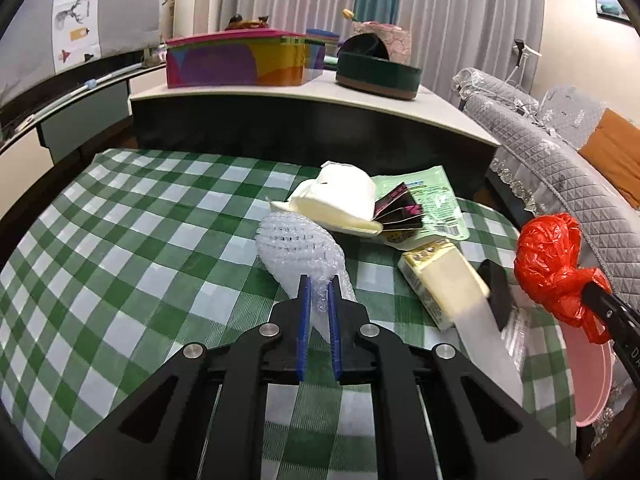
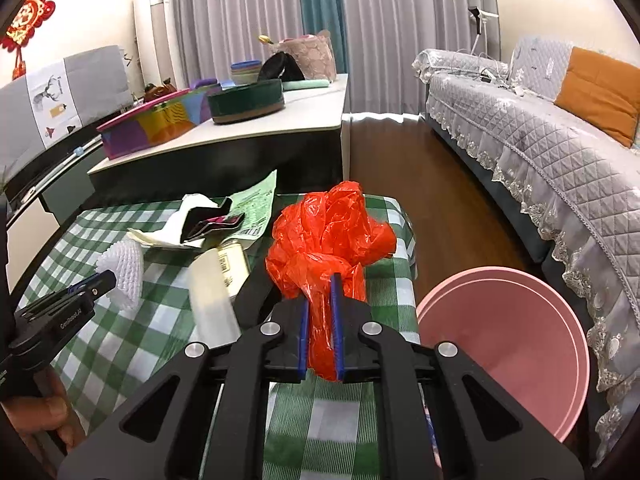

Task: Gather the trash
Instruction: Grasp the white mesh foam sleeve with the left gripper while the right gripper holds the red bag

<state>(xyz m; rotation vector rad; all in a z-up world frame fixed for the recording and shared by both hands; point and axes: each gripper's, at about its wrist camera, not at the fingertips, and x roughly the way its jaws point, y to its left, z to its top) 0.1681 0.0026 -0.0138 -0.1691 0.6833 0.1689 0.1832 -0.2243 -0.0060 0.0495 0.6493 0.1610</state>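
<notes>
My left gripper (image 1: 318,284) is shut on a white foam net sleeve (image 1: 298,244), held over the green checked tablecloth (image 1: 120,240). My right gripper (image 2: 320,300) is shut on a crumpled red plastic bag (image 2: 328,236), lifted above the table's right end; the bag also shows in the left wrist view (image 1: 548,256). A pink bin (image 2: 504,340) stands on the floor right of the table. On the cloth lie a cream carton (image 1: 440,280), white crumpled paper (image 1: 340,200), a black-pink wrapper (image 1: 400,210) and a green packet (image 1: 436,200).
A low white table (image 2: 280,120) behind holds a colourful box (image 1: 236,60) and a green round tin (image 1: 378,74). A grey quilted sofa (image 2: 540,140) with an orange cushion runs along the right. Wooden floor lies between sofa and tables.
</notes>
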